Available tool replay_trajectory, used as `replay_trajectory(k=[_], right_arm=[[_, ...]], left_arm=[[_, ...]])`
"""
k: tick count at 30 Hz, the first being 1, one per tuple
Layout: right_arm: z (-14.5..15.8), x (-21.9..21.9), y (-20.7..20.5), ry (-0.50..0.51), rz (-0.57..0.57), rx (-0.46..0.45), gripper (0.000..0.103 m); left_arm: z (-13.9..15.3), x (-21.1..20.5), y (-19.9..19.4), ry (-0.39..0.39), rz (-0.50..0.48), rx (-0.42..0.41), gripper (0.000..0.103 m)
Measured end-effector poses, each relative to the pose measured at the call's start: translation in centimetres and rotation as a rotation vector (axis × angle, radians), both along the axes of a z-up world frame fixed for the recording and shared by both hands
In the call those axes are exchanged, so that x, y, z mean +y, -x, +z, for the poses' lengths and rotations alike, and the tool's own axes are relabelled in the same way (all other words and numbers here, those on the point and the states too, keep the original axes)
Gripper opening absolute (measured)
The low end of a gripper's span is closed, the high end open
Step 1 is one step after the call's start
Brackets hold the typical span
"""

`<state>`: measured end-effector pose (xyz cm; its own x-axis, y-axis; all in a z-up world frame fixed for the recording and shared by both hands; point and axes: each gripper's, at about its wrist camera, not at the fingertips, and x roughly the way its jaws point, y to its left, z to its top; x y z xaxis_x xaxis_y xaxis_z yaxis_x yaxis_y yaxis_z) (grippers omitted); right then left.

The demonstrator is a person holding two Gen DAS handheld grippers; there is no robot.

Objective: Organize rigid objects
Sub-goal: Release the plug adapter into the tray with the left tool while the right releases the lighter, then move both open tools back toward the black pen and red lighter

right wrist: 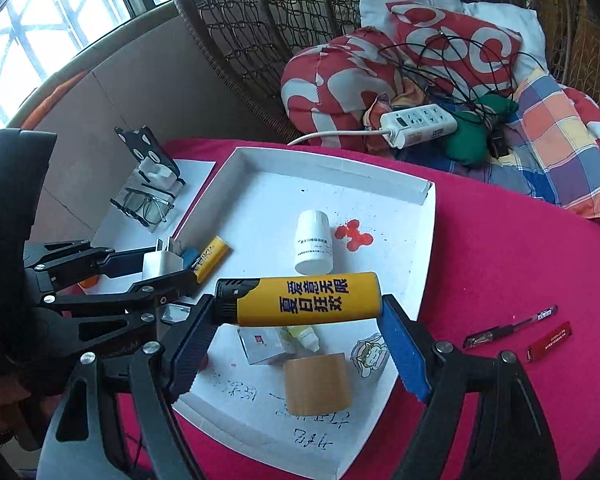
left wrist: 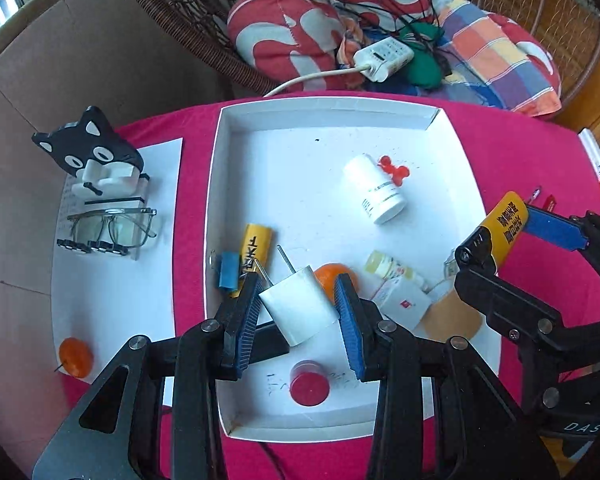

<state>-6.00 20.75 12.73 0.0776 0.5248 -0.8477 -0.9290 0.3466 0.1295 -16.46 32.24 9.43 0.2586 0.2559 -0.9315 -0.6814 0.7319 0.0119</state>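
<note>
Far left: I see a cat-shaped stand [left wrist: 94, 152] with a pair of glasses [left wrist: 112, 226] on a white sheet [left wrist: 112, 300], and an orange ball [left wrist: 76, 357] at the sheet's near corner.
Left tongs: my left tongs [left wrist: 300, 312] are narrowed onto a white plug adapter [left wrist: 300, 306], blue pads pressing both its sides, its metal prongs pointing away from me, over the tray's near left part.
Tray: the white tray [left wrist: 380, 114] sits on the red surface [left wrist: 520, 152]; a small yellow lighter [left wrist: 254, 246] and a blue clip [left wrist: 228, 274] lie at its left wall.
Tray middle: a white pill bottle [left wrist: 376, 190] lies on its side, touching red beads [left wrist: 392, 168]; a red-capped jar [left wrist: 310, 384] stands near the front wall.
Tray right: an orange [left wrist: 332, 276], a dropper bottle [left wrist: 388, 266], a small box [left wrist: 402, 300] and a brown tape roll [right wrist: 316, 384] bunch together.
Right tongs: my right tongs [right wrist: 304, 320] stand wide, clamped end to end on a big yellow lighter [right wrist: 308, 300], held crosswise above the tray's right part.
Far right: a pen [right wrist: 512, 326] and a red lighter [right wrist: 550, 342] lie on the surface, outside the tray.
</note>
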Motion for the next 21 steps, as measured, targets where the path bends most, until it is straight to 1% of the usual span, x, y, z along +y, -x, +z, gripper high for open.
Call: replay_trajectory(k=[3, 4, 5, 6, 7, 9, 10, 11, 13, 15, 19, 21], right_arm=[[-0.3, 0.2, -0.1, 0.006, -0.013, 0.012, 0.081], [-0.4, 0.3, -0.1, 0.005, -0.017, 0.012, 0.081], [-0.3, 0.3, -0.1, 0.001, -0.018, 0.008, 0.081], [-0.3, 0.4, -0.1, -0.002, -0.016, 0.006, 0.081], [-0.2, 0.5, 0.0, -0.006, -0.013, 0.002, 0.081], [0.0, 0.6, 0.0, -0.016, -0.015, -0.002, 0.083], [0.0, 0.6, 0.0, -0.021, -0.019, 0.001, 0.086], [0.0, 0.6, 0.0, -0.023, -0.020, 0.002, 0.088], [0.2, 0.5, -0.1, -0.032, -0.022, 0.007, 0.089], [0.3, 0.3, 0.1, -0.037, -0.022, 0.005, 0.090], [1.1, -0.4, 0.1, -0.048, -0.030, -0.029, 0.090], [1.5, -0.8, -0.1, -0.059, -0.029, -0.031, 0.090]], left_arm=[[0.0, 0.3, 0.3, -0.012, 0.015, 0.006, 0.038], [0.1, 0.3, 0.5, -0.015, 0.021, 0.002, 0.039], [0.3, 0.4, 0.6, -0.023, 0.026, -0.003, 0.044], [0.5, 0.3, 0.6, -0.033, 0.030, -0.007, 0.062], [0.7, 0.4, 0.7, -0.053, 0.042, 0.001, 0.073], [0.9, 0.6, 1.0, -0.071, 0.062, -0.004, 0.081], [1.0, 0.7, 1.1, -0.066, 0.070, -0.010, 0.081], [1.1, 0.8, 1.2, -0.061, 0.077, -0.010, 0.082], [1.2, 0.7, 1.3, -0.068, 0.086, -0.001, 0.088], [1.4, 0.5, 1.4, -0.081, 0.093, 0.000, 0.091], [1.9, 0.0, 1.5, -0.090, 0.106, -0.011, 0.091], [2.2, -0.4, 1.3, -0.104, 0.110, -0.014, 0.091]])
